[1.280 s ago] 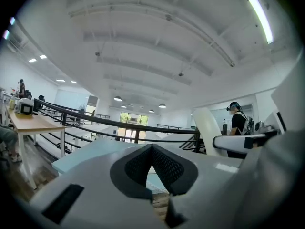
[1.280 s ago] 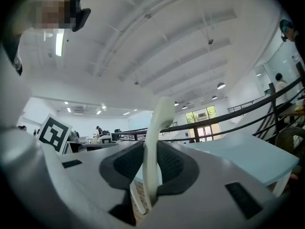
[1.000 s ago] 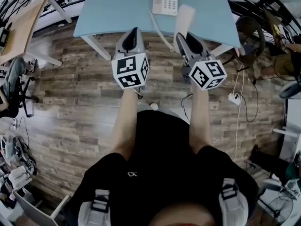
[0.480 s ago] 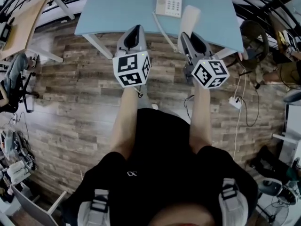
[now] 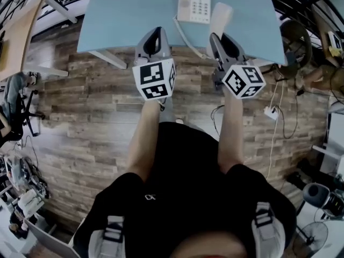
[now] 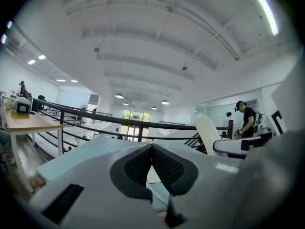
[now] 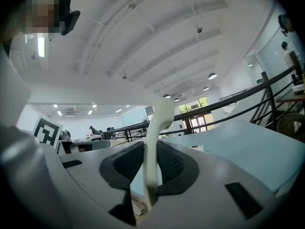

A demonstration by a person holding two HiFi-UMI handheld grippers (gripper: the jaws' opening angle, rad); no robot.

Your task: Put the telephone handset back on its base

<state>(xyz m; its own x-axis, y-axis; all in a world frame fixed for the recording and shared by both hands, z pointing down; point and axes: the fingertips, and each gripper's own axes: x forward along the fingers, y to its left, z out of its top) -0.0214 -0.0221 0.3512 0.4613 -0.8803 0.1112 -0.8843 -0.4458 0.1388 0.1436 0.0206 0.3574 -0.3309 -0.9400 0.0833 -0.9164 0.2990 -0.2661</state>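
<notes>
While a person stands on a wood-plank floor at the near edge of a pale blue table [image 5: 123,15], a white telephone base [image 5: 193,5] sits on the tabletop, keypad up, with no handset on it. Just right of the base, the white handset [image 5: 220,16] is clamped by its narrow sides in the right gripper [image 5: 217,37], whose jaws stand partly apart around it. The left gripper [image 5: 155,33] holds nothing, and its jaws are closed together. A cord [image 5: 181,32] trails from the base toward the table edge. It could snag the handset or drag the base if the handset comes in crooked.
</notes>
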